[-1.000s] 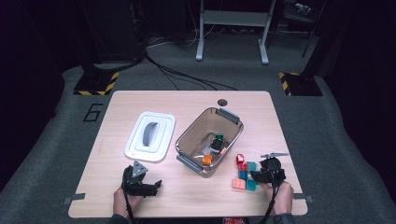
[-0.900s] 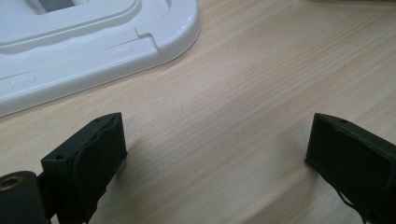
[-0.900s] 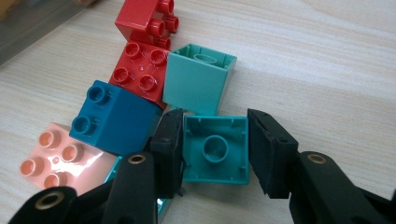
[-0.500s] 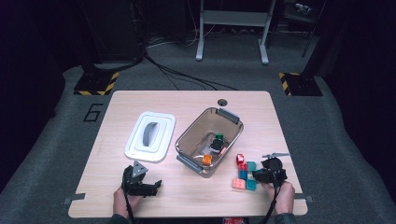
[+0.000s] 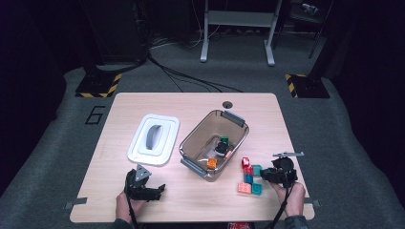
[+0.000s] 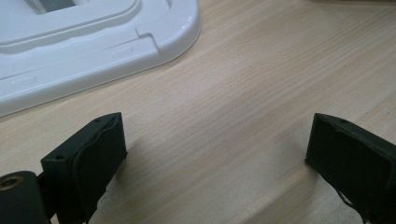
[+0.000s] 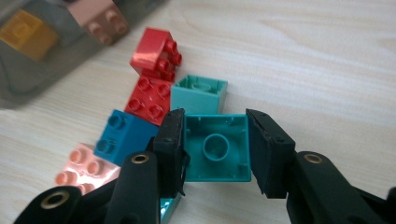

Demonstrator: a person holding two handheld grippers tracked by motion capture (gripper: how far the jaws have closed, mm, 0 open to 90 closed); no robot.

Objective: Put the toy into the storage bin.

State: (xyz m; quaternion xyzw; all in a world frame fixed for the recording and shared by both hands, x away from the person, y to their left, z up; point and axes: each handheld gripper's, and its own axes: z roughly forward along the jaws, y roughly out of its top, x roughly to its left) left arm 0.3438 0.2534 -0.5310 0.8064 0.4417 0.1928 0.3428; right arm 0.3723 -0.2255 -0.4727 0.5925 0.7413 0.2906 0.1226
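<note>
My right gripper is shut on a teal brick whose hollow underside faces the camera, just above the wooden table. In the high view the right gripper sits at the right edge of a cluster of bricks. Just beyond the held brick lie another teal brick, two red bricks, a blue brick and a pink one. My left gripper rests near the front left edge. In its own view the left gripper is open wide over bare wood.
A clear brown bin with grey handles stands mid-table and holds several bricks, including an orange one. Its white lid lies flat to the left, just beyond the left gripper; the lid fills that view's top left. A cable hole is at the far edge.
</note>
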